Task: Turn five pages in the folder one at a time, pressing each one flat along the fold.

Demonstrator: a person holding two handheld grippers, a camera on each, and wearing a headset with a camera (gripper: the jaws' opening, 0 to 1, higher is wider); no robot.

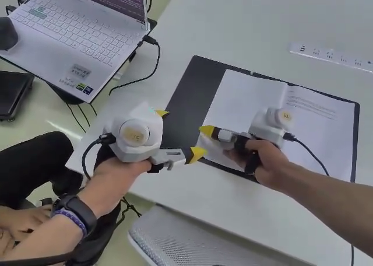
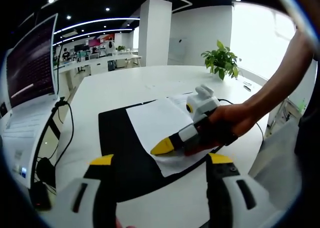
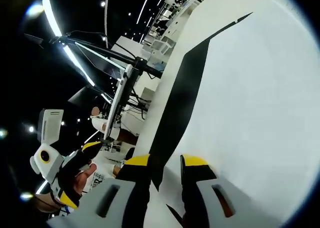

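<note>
Head view: black folder (image 1: 192,94) lies open and flat on the white bench (image 1: 245,21), right of the laptop (image 1: 76,38).

Folder contents are white sheets:
- Left page (image 1: 247,100) sits left of the fold. It covers most of the left cover and leaves a black strip bare along its left side.
- Printed page (image 1: 323,126) sits right of the fold. Text too small to read.

Right gripper (image 1: 207,130), held in the right hand (image 1: 265,158), is at the near left corner of the left page, with its yellow tip on the paper's edge. Right gripper view: jaws close together with a narrow gap. The page edge and black cover run right up to that gap. Can't tell whether paper is pinched.

Left gripper (image 1: 179,133), held in the left hand (image 1: 116,170), is beside the folder's near left edge and close to the right gripper's tip. Left gripper view: jaws wide apart and off the paper. The folder's near edge and the right gripper show between them.

Power strip (image 1: 332,56) lies far right on the bench, well apart from the folder. Potted plant (image 2: 220,60) stands at the bench's far end.
</note>
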